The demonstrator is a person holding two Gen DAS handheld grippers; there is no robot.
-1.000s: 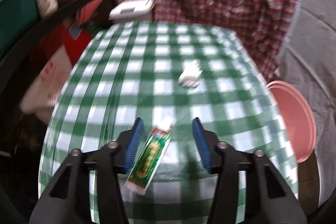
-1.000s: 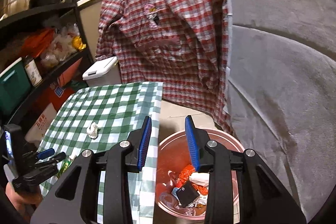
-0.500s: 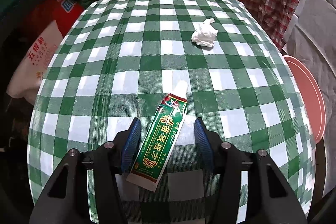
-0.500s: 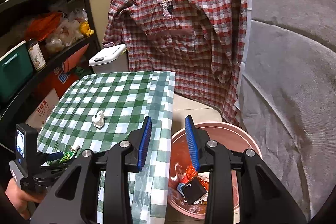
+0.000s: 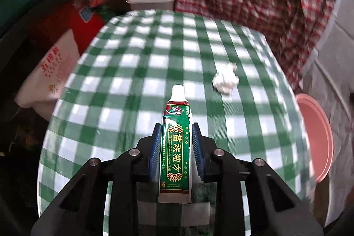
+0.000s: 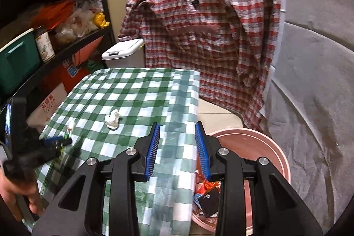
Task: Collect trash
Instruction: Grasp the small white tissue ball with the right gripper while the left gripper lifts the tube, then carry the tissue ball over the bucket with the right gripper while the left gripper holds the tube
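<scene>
Green ointment tube (image 5: 176, 145) sits clamped in your left tool (image 5: 176, 147), so lift it level toward the pink bin (image 5: 318, 138), right tool (image 6: 178, 150) half open, empty.

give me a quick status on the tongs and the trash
Left tongs just closed, pads on green tube. Right tongs open, empty, above table edge by pink bin. Tissue wad on table. Nothing blocking.

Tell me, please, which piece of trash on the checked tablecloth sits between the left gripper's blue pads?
The green tube, gripped by the left gripper, whose jaws have just been closing. The crumpled white tissue lies untouched farther along the cloth.
</scene>
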